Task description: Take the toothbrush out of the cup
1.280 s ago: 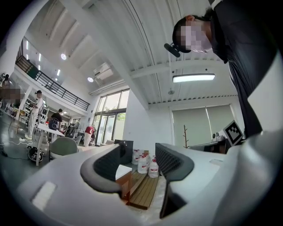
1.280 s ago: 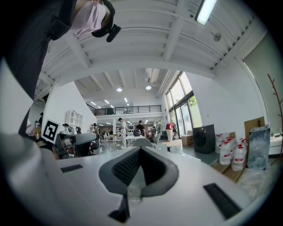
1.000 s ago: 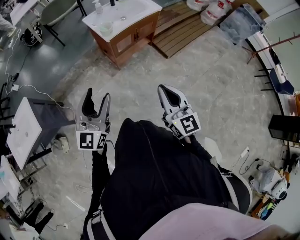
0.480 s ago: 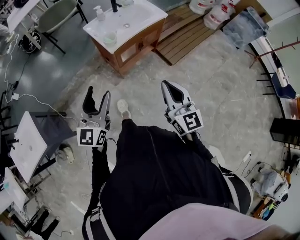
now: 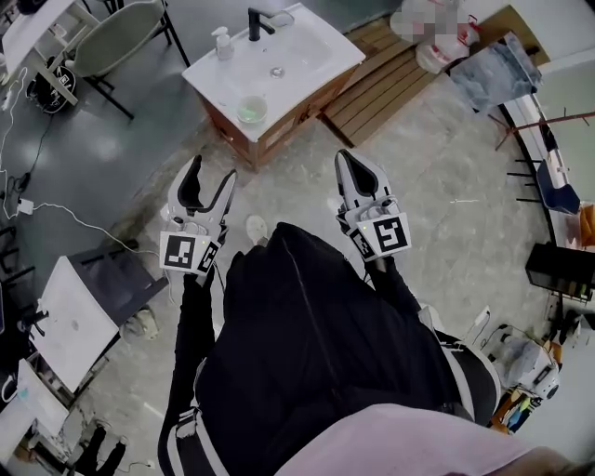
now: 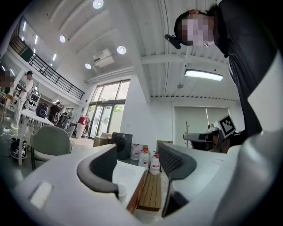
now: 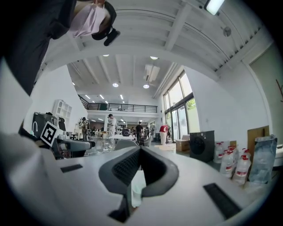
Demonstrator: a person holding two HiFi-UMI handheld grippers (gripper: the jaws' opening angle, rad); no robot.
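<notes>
A pale green cup (image 5: pixel 251 110) stands on the front left corner of a white washbasin top (image 5: pixel 311 65). At this distance no toothbrush can be made out in it. Both grippers are held level over the floor, short of the cabinet. My left gripper (image 5: pixel 213 169) points at the cabinet's front, and its jaws are opening with nothing between them. In the left gripper view the left gripper (image 6: pixel 137 150) frames the basin top (image 6: pixel 128 174). My right gripper (image 5: pixel 349 156) has its tips together and holds nothing; in its own view the right gripper (image 7: pixel 140 149) shows the tips meeting.
A black faucet (image 5: pixel 258 20) and a soap bottle (image 5: pixel 221 42) stand at the basin's back. A wooden pallet (image 5: pixel 390 79) lies to the cabinet's right, with water jugs (image 6: pixel 150 161) behind it. A chair (image 5: pixel 112 37) stands far left, a small white table (image 5: pixel 65 311) near left. Cables cross the floor.
The person has walked toward the washbasin cabinet, which is now closer to both grippers. The left jaws have spread wider. The right jaws stay together.
</notes>
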